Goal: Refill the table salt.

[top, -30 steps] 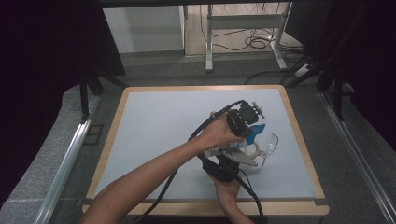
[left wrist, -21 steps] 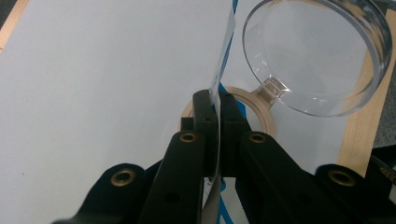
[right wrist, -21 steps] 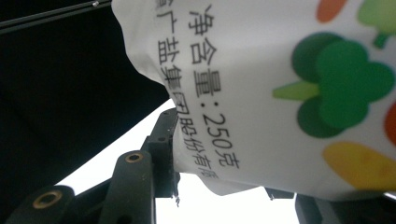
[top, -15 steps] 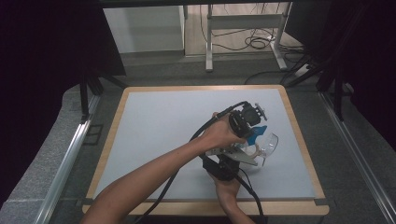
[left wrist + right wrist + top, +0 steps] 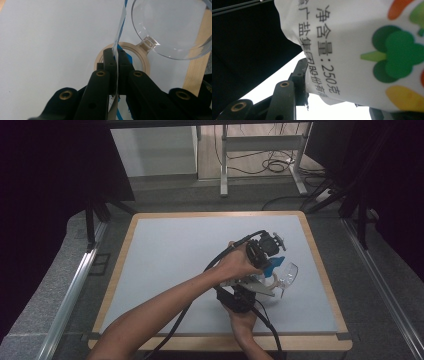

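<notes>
A pale grey table top [image 5: 165,265], framed in light wood, is seen carrying a clear glass bowl [image 5: 287,272] just right of the grippers and a tan ring [image 5: 143,58] beneath the left gripper's jaws.

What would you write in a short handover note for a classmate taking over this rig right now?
Left hand-held gripper: shut on the bag's thin top edge, above the tan ring of the clear cup.
Right hand-held gripper: gripping the white printed bag lower down.
Bag and cup sit at the right of the grey mat.
Done: bag held by both. I cannot tell whether it is open.
Left, probably: open the bag and pour into the cup.
</notes>
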Available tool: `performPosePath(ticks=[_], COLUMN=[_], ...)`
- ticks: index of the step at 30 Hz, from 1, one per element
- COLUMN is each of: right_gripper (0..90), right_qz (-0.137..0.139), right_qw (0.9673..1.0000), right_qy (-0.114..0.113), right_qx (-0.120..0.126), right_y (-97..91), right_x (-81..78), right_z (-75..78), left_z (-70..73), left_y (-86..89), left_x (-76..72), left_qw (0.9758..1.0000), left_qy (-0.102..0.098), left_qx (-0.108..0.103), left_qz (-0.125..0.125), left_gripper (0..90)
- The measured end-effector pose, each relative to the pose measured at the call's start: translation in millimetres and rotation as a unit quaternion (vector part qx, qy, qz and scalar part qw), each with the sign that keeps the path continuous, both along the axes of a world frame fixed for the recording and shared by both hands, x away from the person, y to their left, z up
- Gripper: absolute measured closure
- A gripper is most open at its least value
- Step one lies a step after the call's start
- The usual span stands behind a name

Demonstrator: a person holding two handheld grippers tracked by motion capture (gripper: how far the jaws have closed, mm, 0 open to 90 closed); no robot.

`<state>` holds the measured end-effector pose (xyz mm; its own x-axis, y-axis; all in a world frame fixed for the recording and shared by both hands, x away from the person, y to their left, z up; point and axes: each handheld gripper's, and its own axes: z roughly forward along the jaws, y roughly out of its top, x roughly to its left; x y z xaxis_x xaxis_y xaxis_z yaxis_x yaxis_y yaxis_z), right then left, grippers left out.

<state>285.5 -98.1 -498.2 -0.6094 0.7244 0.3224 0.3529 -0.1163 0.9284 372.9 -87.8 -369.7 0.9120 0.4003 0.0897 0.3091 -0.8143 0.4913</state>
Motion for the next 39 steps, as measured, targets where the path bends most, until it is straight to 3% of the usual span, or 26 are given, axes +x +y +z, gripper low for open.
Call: performPosePath(ticks=[17, 39], right_gripper=[56.6, 57.0], right_qz=[0.002, -0.001], right_qw=[1.0000, 0.9999], right_qy=[-0.002, -0.012], right_qx=[-0.006, -0.002], right_y=[1.0, -0.3], right_x=[0.4, 0.2], right_z=[-1.6, 3.2], left_z=[-3.3, 3.6], left_y=[1.8, -0.5], left_x=[0.1, -2.0], left_qw=[1.0000, 1.0000], left_qy=[0.001, -0.003], left_qx=[0.000, 0.001], left_qz=[-0.001, -0.002], left_gripper=[89.9, 89.9])
